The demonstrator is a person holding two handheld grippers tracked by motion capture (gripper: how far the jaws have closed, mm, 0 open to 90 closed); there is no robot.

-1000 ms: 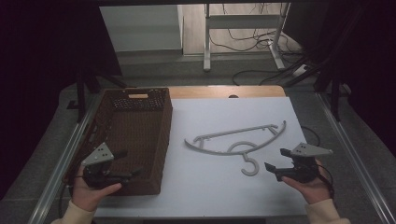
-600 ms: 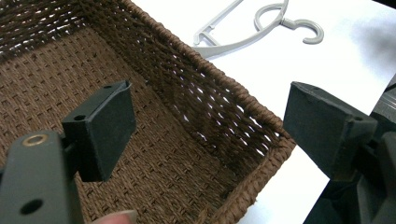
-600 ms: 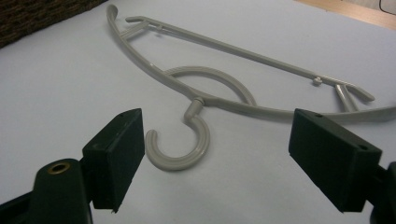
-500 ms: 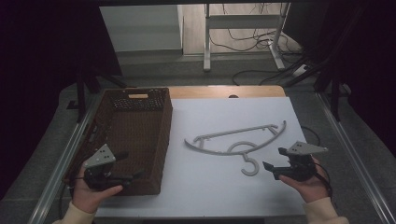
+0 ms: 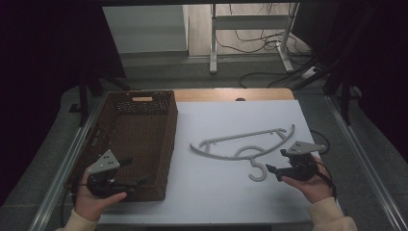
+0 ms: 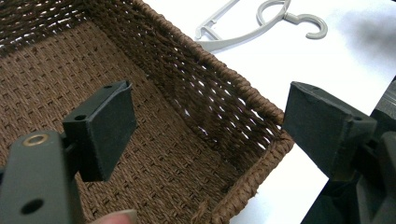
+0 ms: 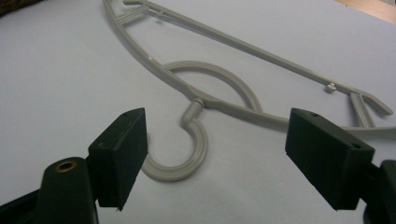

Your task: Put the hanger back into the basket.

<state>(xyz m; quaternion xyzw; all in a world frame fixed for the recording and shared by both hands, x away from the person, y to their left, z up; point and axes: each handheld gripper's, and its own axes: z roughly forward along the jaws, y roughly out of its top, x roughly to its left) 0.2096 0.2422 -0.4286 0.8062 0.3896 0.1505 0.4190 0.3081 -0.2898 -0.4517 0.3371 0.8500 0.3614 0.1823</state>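
1. the left hand came in from the bottom left of the high view, holding the left claw over the near end of the basket. in the left claw view its jaws stood wide apart, holding nothing, with the basket's near right corner between them.
2. the right hand sat at the near right, its right claw pointing left toward the hanger. in the right claw view the jaws were spread wide and empty, and the hanger's hook lay between them, just ahead, not touched.
3. counted: one brown woven basket, empty inside; one grey plastic hanger; two claws, one per hand.
4. the hanger lay flat on the white tabletop, right of the basket and apart from it, hook pointing toward the person.
5. the basket ran along the tabletop's left edge. bare white surface lay open between basket and hanger, along the near edge, and beyond the hanger toward the far edge.
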